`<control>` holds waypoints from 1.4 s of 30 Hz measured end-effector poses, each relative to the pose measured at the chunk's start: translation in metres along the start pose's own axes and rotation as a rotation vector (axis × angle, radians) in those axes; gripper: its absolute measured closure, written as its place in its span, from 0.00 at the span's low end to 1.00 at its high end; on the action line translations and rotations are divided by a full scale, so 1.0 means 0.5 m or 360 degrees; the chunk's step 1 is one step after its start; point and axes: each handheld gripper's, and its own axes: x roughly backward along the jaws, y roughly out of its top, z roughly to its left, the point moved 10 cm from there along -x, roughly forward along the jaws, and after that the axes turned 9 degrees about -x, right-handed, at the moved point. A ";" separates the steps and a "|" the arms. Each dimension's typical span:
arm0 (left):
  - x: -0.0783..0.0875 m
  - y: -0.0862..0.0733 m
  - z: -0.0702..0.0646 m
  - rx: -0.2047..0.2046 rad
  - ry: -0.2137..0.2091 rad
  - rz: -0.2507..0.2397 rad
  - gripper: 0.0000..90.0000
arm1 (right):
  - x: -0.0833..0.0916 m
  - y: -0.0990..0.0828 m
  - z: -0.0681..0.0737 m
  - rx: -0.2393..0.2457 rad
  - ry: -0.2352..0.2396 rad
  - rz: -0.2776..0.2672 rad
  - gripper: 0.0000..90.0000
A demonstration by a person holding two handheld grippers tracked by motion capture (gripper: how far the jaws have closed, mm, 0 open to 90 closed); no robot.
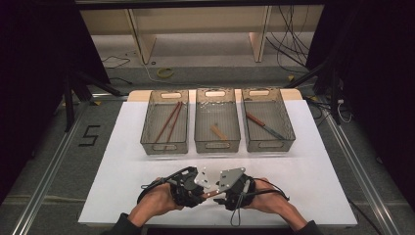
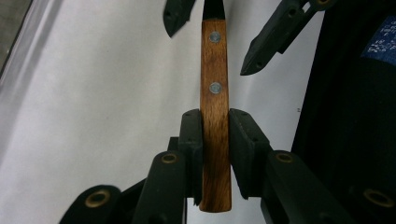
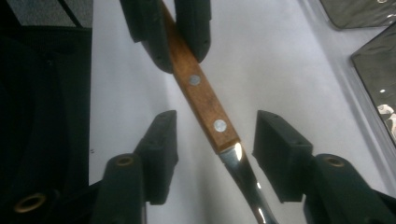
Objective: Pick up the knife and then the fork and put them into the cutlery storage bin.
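This is a lab-style recording rig rather than a home. Beyond the grippers, a white table (image 1: 313, 161) sits inside a frame of metal rails (image 1: 359, 166), with black curtains (image 1: 377, 58) closing both sides. Farther out, loose cables (image 1: 288, 34) trail over a grey floor (image 1: 215, 73) — a taped number marker (image 1: 89, 135) lies to the left — and bare wooden shelving (image 1: 195, 22) lines the back.

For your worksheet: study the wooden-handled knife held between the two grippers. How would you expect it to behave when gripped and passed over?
The knife probably stays stiff: it spans both grippers without sagging. Its flat riveted wooden handle likely grips well in the left gripper. The polished metal part looks slippery, so the open right gripper might slide there.
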 end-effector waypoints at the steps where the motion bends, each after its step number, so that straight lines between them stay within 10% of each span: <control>1: 0.000 0.000 -0.002 -0.0010 -0.0010 0.0001 0.84 | -0.001 -0.001 0.002 0.0008 0.0004 0.0007 0.58; 18: 0.005 0.000 -0.020 -0.0153 -0.0122 -0.0025 0.83 | -0.011 -0.014 0.033 0.0196 0.0097 0.0046 0.84; 25: 0.021 0.007 -0.003 -0.0036 -0.0111 -0.0134 0.78 | -0.006 -0.011 0.038 0.0208 0.0117 0.0022 0.87; 30: 0.029 0.006 0.026 0.0136 -0.0059 -0.0207 0.54 | -0.005 -0.016 0.024 0.0175 0.0061 0.0045 0.87; 42: 0.074 -0.008 0.099 0.0455 0.0227 -0.0538 0.26 | 0.024 -0.039 -0.049 0.0028 -0.0081 0.0019 0.87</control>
